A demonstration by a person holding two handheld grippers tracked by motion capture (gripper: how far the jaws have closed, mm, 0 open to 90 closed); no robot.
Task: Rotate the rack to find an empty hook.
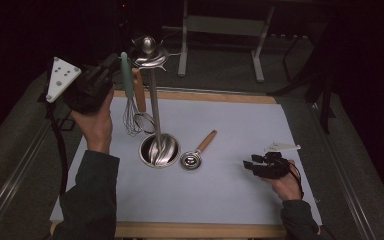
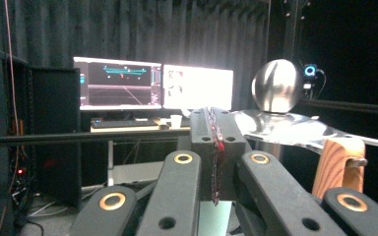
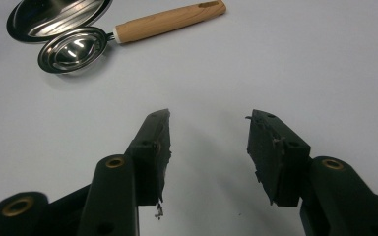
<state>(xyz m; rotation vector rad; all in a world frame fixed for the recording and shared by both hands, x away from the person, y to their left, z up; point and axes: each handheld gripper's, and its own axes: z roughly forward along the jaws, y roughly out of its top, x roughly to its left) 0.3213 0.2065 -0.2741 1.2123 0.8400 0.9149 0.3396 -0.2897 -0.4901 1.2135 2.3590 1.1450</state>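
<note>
Nearest to the high camera are the person's two sleeves at the near edge of the table (image 1: 195,230). The right gripper (image 1: 249,164) rests low over the white mat (image 1: 240,210) near its right edge. Its jaws stand well apart with nothing between them (image 3: 209,132), so it seems only to wait. In front of it a small metal scoop with a wooden handle (image 3: 71,49) lies flat on the mat, touching the round base of the utensil stand (image 1: 159,150).

The left gripper (image 1: 111,65) is lifted to the top of the stand, near the far left corner of the mat. Its pads are pressed together (image 2: 215,142), and I cannot tell whether something thin is caught between them. Just beside it the whisk with the green handle (image 1: 125,75) hangs upright from the stand's top plate, next to a hanging utensil with a wooden handle (image 2: 338,167). Probably the raised hand is here to put the whisk on its hook or take it off. The stand keeps the tools off the mat, and the scoop is not yet hung.
</note>
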